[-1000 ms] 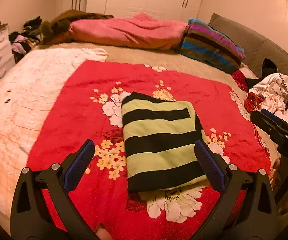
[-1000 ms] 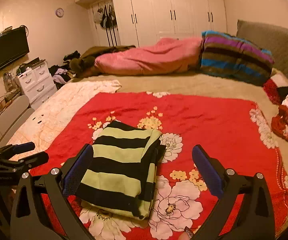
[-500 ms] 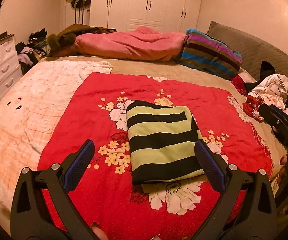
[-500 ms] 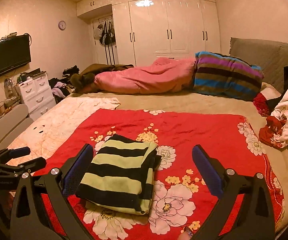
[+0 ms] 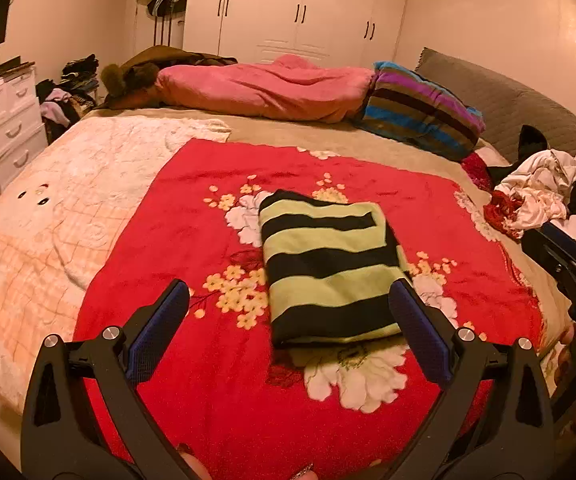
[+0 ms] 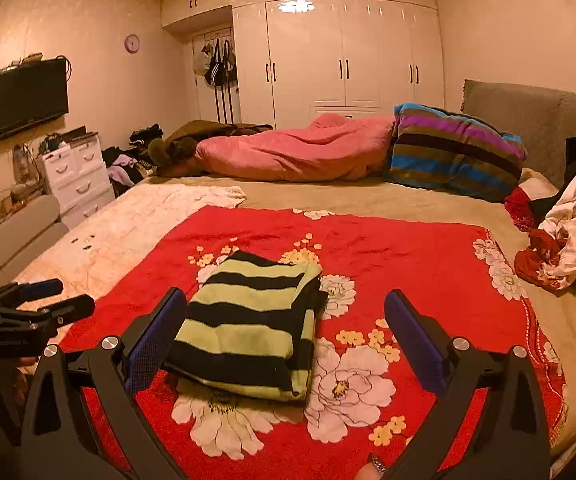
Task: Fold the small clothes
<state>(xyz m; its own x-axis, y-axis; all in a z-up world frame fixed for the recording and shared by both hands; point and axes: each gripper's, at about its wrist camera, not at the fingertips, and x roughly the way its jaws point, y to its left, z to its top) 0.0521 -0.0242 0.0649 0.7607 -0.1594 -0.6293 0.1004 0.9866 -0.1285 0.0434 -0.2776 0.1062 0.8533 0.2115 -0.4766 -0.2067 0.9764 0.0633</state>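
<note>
Your left tool has its two blue-padded fingers spread wide and holds nothing. Your right tool is wide in the same way, also with nothing between its fingers. Both are above the near edge of the bed and do not touch any cloth.

Just ahead of the left tool, the striped garment lies folded into a neat rectangle, with black and pale green bands. From the right tool it is ahead and a little toward the left finger. It rests flat on the red floral blanket, which covers the near part of the bed.

Further to the right of both tools a pile of loose clothes waits near the grey headboard. Far ahead lie a pink quilt and a striped pillow.
</note>
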